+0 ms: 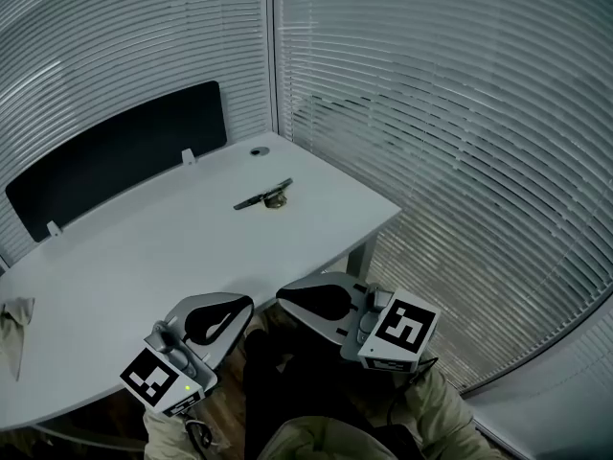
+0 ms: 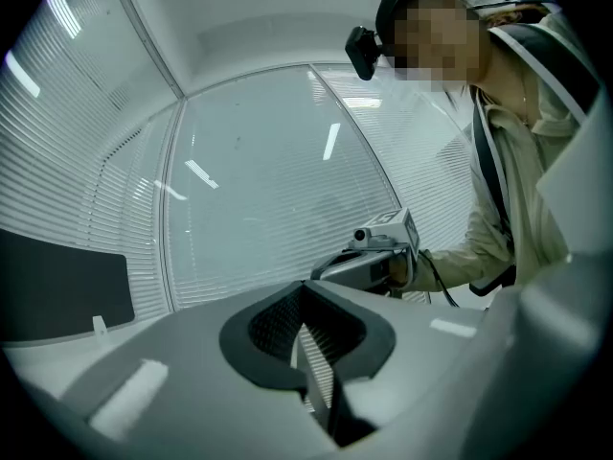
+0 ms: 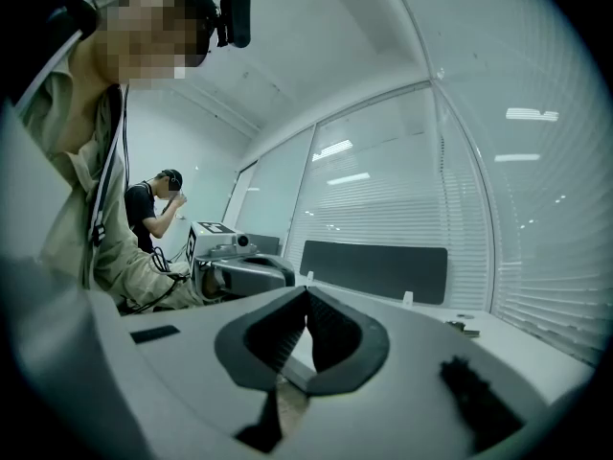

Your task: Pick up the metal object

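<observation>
The metal object [image 1: 263,198], a slim dark bar with a round part at one end, lies flat on the far right part of the white table [image 1: 144,247]. In the right gripper view the metal object [image 3: 466,329] is a tiny shape far off on the tabletop. My left gripper [image 1: 246,306] and right gripper [image 1: 283,296] are both shut and empty. They hang side by side off the table's near edge, close to my body and well short of the object. Each gripper view shows its own jaws pressed together, the left gripper [image 2: 305,293] and the right gripper [image 3: 306,295].
A black partition panel [image 1: 115,156] stands along the table's back edge, with a round cable grommet [image 1: 260,150] near the corner. A crumpled cloth [image 1: 14,329] lies at the table's left end. Blinds cover the glass walls. Another person [image 3: 158,214] stands in the background.
</observation>
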`<state>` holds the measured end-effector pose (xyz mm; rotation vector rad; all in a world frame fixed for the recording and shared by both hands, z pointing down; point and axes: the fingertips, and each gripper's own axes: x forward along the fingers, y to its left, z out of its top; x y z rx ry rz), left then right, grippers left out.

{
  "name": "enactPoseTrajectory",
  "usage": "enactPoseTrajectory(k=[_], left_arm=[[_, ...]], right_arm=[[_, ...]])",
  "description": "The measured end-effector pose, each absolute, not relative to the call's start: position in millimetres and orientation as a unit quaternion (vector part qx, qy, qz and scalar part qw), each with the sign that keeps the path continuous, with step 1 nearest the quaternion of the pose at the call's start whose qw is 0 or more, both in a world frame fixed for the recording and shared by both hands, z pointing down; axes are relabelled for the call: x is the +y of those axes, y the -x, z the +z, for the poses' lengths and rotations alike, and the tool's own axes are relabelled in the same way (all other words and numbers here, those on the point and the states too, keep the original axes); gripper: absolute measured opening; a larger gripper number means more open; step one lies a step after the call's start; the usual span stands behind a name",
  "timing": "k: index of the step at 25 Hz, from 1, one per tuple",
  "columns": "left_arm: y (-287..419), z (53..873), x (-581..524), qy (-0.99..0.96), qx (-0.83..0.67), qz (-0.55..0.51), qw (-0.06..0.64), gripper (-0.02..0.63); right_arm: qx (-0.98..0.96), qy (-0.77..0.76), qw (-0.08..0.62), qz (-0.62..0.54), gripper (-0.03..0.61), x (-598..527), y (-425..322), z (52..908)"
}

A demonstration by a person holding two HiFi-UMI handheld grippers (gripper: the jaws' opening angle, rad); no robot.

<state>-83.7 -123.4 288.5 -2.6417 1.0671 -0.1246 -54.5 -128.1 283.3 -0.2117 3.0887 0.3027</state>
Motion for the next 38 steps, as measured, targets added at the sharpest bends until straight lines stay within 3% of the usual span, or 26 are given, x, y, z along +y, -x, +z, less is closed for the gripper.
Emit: enactPoseTrajectory(k=[10, 21, 27, 33, 38], left_arm=[[90.4, 277.8, -149.1, 0.914, 0.375, -0.049, 0.147, 0.006], [115.6, 280.4, -193.4, 0.911, 0.385, -0.066, 0.131, 0.006], [128.0, 290.2, -233.1, 0.907, 0.394, -0.097, 0.113, 0.006], [141.0, 308.2, -278.1, 0.898, 0.399, -0.157, 0.103, 0.012], [151.5, 321.4, -315.9, 0.889, 0.404, -0.197, 0.087, 0.083]], right_arm=[[0.991, 0.073, 0.050, 0.103, 0.005, -150.1, 58.0, 273.3], [0.985, 0.123, -0.030, 0.120, 0.005, -214.0, 80.0, 285.1], [0.976, 0.157, -0.107, 0.110, 0.007, -271.7, 98.8, 296.4], [0.958, 0.201, -0.174, 0.104, 0.145, -335.0, 115.8, 311.0], [0.939, 0.226, -0.242, 0.087, 0.205, -388.4, 121.1, 338.8]])
